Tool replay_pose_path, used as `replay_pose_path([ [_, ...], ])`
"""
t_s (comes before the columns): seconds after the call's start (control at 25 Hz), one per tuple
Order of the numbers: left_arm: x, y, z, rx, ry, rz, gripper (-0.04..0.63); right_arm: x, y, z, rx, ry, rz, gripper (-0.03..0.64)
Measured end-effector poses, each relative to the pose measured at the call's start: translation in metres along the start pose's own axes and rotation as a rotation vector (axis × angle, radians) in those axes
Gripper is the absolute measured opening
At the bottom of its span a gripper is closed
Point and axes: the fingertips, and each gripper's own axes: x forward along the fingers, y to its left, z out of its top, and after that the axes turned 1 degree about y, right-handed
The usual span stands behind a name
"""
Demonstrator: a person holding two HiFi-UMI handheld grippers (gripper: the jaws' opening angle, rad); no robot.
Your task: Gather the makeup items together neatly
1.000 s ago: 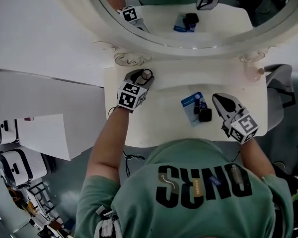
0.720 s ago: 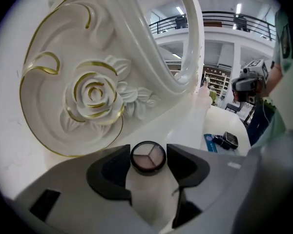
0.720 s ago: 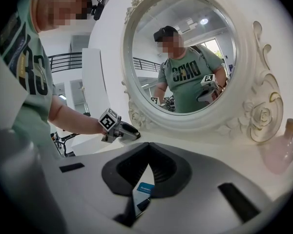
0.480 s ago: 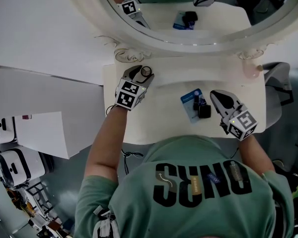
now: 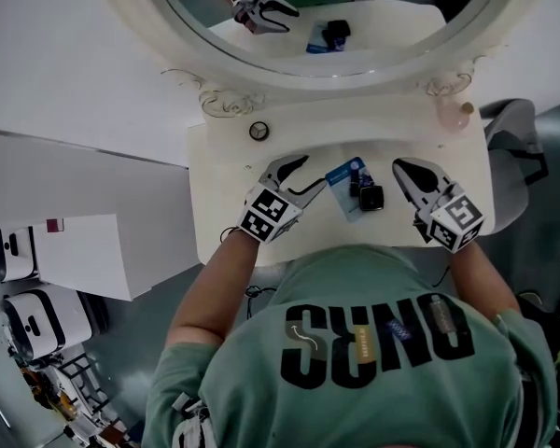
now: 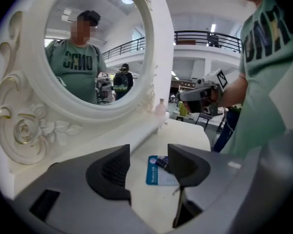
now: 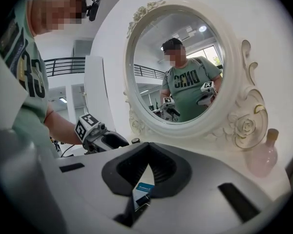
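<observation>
Seemingly half-gathered: blue packet (image 5: pixel 342 179) and black cases (image 5: pixel 368 194) lay touching; round tin (image 5: pixel 259 131) and pink bottle (image 5: pixel 454 113) stood well apart. Left hand-held gripper (image 5: pixel 313 174) gaped empty; right hand-held gripper (image 5: pixel 401 166) was closed, empty.

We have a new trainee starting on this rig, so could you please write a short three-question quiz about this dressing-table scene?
1. True or false: the left tool grips the blue packet.
2. Where is the small round case? A) on the blue packet; B) alone by the base of the mirror, apart from the packet; C) between the left tool's jaws.
3. Fill in: the right tool's jaws are ____.

Key
1. False: its jaws stand apart with nothing between them.
2. B.
3. Together.
</observation>
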Motion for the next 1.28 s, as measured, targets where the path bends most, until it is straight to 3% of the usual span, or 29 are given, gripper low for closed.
replay_pose_path([
  [0.24,0.068,-0.056,-0.034,0.281,0.184,-0.210,0.251,-0.035,-0.015,-0.015,0.033,0.002,-0.049,-0.005],
  [0.6,0.144,-0.076,-0.093,0.520,0.437,-0.431,0.337,-0.093,-0.046,-0.048,0.102,0.018,-0.171,-0.005],
  [0.72,0.152,-0.073,-0.109,0.514,0.498,-0.448,0.350,-0.108,-0.053,-0.059,0.118,0.024,-0.197,-0.005],
  [1.0,0.157,-0.076,-0.115,0.479,0.513,-0.454,0.351,-0.117,-0.056,-0.066,0.134,0.027,-0.206,-0.006],
  [1.16,0.151,-0.079,-0.108,0.485,0.486,-0.451,0.356,-0.112,-0.051,-0.062,0.120,0.023,-0.184,-0.005],
  [1.28,0.136,-0.071,-0.080,0.484,0.427,-0.411,0.356,-0.104,-0.045,-0.058,0.112,0.023,-0.164,-0.005],
])
